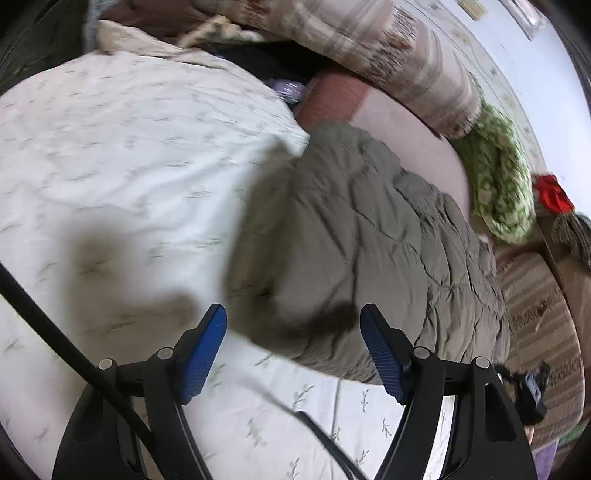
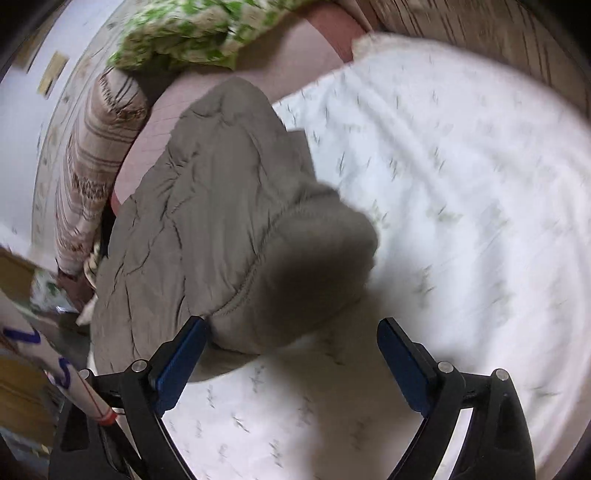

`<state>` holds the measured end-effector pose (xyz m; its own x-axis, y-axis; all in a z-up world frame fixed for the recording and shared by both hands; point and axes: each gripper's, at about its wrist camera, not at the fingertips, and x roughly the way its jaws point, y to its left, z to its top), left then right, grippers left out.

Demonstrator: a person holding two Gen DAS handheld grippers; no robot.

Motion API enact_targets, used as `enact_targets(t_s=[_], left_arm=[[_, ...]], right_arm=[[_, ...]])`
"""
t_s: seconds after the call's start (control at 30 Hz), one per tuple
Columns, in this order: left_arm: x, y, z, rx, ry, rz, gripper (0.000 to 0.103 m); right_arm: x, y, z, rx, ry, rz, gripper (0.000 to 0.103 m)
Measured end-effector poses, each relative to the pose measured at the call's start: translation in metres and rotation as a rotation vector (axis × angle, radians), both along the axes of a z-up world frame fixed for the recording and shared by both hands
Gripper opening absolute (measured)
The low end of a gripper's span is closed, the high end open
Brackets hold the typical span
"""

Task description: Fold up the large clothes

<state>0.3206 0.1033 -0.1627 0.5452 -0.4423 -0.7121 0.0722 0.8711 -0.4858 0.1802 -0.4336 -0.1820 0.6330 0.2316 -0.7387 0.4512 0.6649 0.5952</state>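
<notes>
A grey-olive quilted jacket (image 1: 354, 236) lies bunched on a white sheet with a leaf print (image 1: 122, 155). In the right wrist view the jacket (image 2: 207, 206) stretches away to the upper left, with a puffy fold or sleeve nearest the gripper. My left gripper (image 1: 293, 314) is open and empty, hovering just above the jacket's near edge. My right gripper (image 2: 291, 328) is open and empty, its jaws either side of the jacket's near fold, not touching it as far as I can tell. Both views are motion-blurred.
A pink mattress (image 1: 417, 140) shows beyond the sheet. A striped beige blanket (image 1: 402, 59) and a green-and-white cloth (image 1: 498, 173) lie along the wall; both show in the right wrist view too (image 2: 96, 155) (image 2: 184, 33). A black cable (image 1: 55, 325) crosses the left wrist view.
</notes>
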Motion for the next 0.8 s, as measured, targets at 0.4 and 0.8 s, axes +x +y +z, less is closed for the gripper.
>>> enact_targets(t_s=[0.4,0.8], left_arm=[[0.041,-0.052,0.001,0.015,0.056,-0.074,0.045],[-0.033,-0.055,0.033,0.130,0.013,-0.089,0.045]], right_arm=[[0.048,0.001,-0.025,0.196,-0.038,-0.079,0.057],[-0.003,0.013,0.016,0.120,-0.084,0.006,0.038]])
